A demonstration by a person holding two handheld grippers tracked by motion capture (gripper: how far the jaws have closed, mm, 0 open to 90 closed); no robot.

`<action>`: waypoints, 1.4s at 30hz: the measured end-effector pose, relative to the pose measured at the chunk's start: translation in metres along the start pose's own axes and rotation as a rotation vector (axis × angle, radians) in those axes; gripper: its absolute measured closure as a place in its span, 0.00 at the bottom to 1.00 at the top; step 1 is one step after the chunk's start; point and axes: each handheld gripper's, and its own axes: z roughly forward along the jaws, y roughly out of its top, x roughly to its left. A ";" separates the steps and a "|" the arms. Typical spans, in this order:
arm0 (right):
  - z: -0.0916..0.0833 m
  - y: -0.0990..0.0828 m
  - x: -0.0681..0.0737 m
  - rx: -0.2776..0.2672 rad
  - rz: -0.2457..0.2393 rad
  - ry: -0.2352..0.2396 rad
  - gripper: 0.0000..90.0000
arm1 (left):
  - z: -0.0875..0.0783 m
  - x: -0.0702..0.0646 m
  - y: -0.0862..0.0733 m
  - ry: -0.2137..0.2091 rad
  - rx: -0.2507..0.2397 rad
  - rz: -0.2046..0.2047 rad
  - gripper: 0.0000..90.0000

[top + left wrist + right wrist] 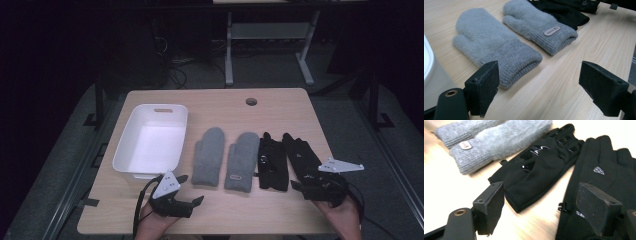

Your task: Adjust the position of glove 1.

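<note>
Grippers come first, at the near edge of the table (pixel 280 107): the left gripper (pixel 192 190) hangs with jaws wide apart and empty just short of the nearer grey mitten's (pixel 208 156) cuff, and the right gripper (pixel 300 186) stands equally open over the cuff of the outer black glove (pixel 302 156), not pinching it. Beyond, the second grey mitten (pixel 242 161) and the inner black glove (pixel 271 161) lie flat in a row, none lifted, so the work looks barely begun. The white bin (pixel 150 142) at left holds nothing. Behind the pale wooden table, a dark room with a desk frame and cables.
</note>
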 end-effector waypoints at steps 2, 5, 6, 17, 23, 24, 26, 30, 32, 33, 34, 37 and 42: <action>0.001 0.004 0.002 0.004 -0.007 0.014 0.22 | 0.000 0.000 0.000 -0.004 0.002 -0.005 0.18; 0.000 0.012 0.006 0.005 -0.005 0.040 0.20 | 0.001 0.000 -0.001 -0.011 -0.003 -0.016 0.18; 0.000 0.012 0.006 0.005 -0.005 0.040 0.20 | 0.001 0.000 -0.001 -0.011 -0.003 -0.016 0.18; 0.013 0.058 0.028 0.047 -0.097 0.091 0.17 | -0.001 0.000 -0.002 -0.010 -0.004 -0.020 0.18; 0.028 0.089 0.034 0.083 -0.139 0.133 0.17 | 0.001 -0.001 -0.002 -0.012 0.002 -0.014 0.18; 0.030 0.092 0.035 0.094 -0.135 0.136 0.17 | 0.001 -0.001 -0.002 -0.012 0.002 -0.013 0.18; 0.035 0.098 0.036 0.104 -0.139 0.147 0.17 | 0.001 -0.001 -0.002 -0.014 0.006 -0.011 0.18; 0.044 0.108 0.038 0.122 -0.140 0.157 0.17 | 0.001 -0.001 -0.002 -0.013 0.004 -0.002 0.18; 0.047 0.110 0.038 0.129 -0.144 0.158 0.17 | 0.001 -0.001 -0.002 -0.013 0.002 -0.004 0.18; 0.053 0.114 0.040 0.144 -0.152 0.162 0.17 | 0.001 -0.001 -0.002 -0.013 0.003 -0.008 0.18; 0.057 0.116 0.041 0.146 -0.150 0.167 0.17 | 0.001 -0.002 -0.003 -0.015 0.005 -0.012 0.18; 0.065 0.119 0.043 0.156 -0.165 0.171 0.17 | 0.002 -0.002 -0.003 -0.017 0.009 -0.009 0.18; 0.097 0.127 0.051 0.226 -0.196 0.172 0.18 | 0.002 -0.002 -0.003 -0.023 0.016 -0.004 0.18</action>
